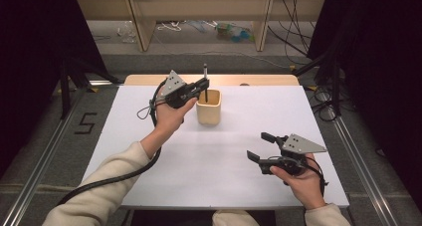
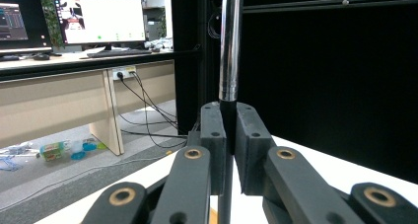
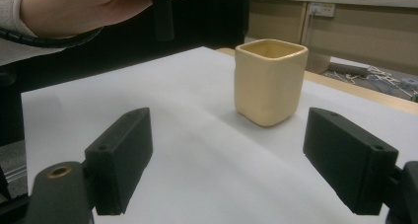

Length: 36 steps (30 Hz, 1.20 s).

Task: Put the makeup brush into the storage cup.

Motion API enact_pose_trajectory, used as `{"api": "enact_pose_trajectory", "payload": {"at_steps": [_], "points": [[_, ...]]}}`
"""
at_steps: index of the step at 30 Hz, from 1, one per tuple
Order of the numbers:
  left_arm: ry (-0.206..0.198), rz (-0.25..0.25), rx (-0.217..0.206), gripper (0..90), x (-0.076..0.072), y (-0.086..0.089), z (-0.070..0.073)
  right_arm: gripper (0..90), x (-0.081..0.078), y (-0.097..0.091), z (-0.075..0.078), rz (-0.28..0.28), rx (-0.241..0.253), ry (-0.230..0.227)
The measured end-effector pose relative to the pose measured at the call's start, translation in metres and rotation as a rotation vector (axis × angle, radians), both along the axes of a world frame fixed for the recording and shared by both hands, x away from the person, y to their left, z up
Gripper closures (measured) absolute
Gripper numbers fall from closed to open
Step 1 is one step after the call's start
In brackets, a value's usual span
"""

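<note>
A cream square cup [image 1: 209,106] stands upright on the white table [image 1: 219,171], toward the back middle. My left gripper [image 1: 204,88] hovers at the cup's left rim, shut on a thin pen [image 1: 205,76] with a silver upper half, held upright with its lower end inside the cup. From the left gripper view the pen [image 2: 230,51] rises straight between the closed pads of the left gripper [image 2: 228,135]. My right gripper [image 1: 260,146] stays low at the front right, open and empty. In the right gripper view the cup [image 3: 270,81] stands beyond the spread jaws of the right gripper [image 3: 241,160].
A wooden strip [image 1: 149,79] edges the table's back. Behind it are desk legs [image 1: 142,24], loose cables and litter [image 1: 234,32] on the floor. Black curtains and frame rails flank both sides. A hand [image 3: 74,7] hangs over the table's left.
</note>
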<state>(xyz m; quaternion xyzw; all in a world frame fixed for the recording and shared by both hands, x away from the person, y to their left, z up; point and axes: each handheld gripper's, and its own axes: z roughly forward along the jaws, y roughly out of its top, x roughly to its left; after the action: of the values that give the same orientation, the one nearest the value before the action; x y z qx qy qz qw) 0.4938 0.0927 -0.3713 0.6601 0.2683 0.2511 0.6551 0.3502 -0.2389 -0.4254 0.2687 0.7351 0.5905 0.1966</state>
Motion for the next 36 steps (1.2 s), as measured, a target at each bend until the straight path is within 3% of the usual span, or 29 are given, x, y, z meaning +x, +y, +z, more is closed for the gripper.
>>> {"api": "enact_pose_trajectory", "payload": {"at_steps": [16,22,23,26,30,33,35,36], "points": [[0.006,0.004,0.011,83.8,0.006,-0.002,-0.002,20.2,0.000,0.000,0.000,0.001,-0.004,0.005],[0.009,0.002,0.010,83.8,0.008,-0.005,-0.002,20.2,-0.002,-0.001,0.000,0.003,-0.007,0.039],[-0.018,-0.008,0.019,83.8,0.011,-0.005,-0.002,20.2,-0.001,-0.001,0.000,0.001,-0.005,0.024],[-0.017,-0.007,0.021,83.8,0.012,-0.006,-0.001,20.2,-0.002,-0.001,0.000,0.001,-0.005,0.042],[-0.015,-0.003,0.021,83.8,0.012,-0.006,0.000,20.2,-0.001,-0.001,0.000,0.005,-0.004,0.041],[0.004,0.003,0.013,83.8,0.012,-0.006,0.001,20.2,0.000,-0.001,0.000,0.005,-0.003,0.012],[0.000,0.001,0.013,83.8,0.013,-0.005,0.002,20.3,-0.002,-0.001,0.000,-0.002,-0.004,0.042],[0.000,0.003,0.011,83.8,0.013,-0.005,0.003,20.2,0.000,-0.002,0.000,-0.004,-0.010,0.014]]}}
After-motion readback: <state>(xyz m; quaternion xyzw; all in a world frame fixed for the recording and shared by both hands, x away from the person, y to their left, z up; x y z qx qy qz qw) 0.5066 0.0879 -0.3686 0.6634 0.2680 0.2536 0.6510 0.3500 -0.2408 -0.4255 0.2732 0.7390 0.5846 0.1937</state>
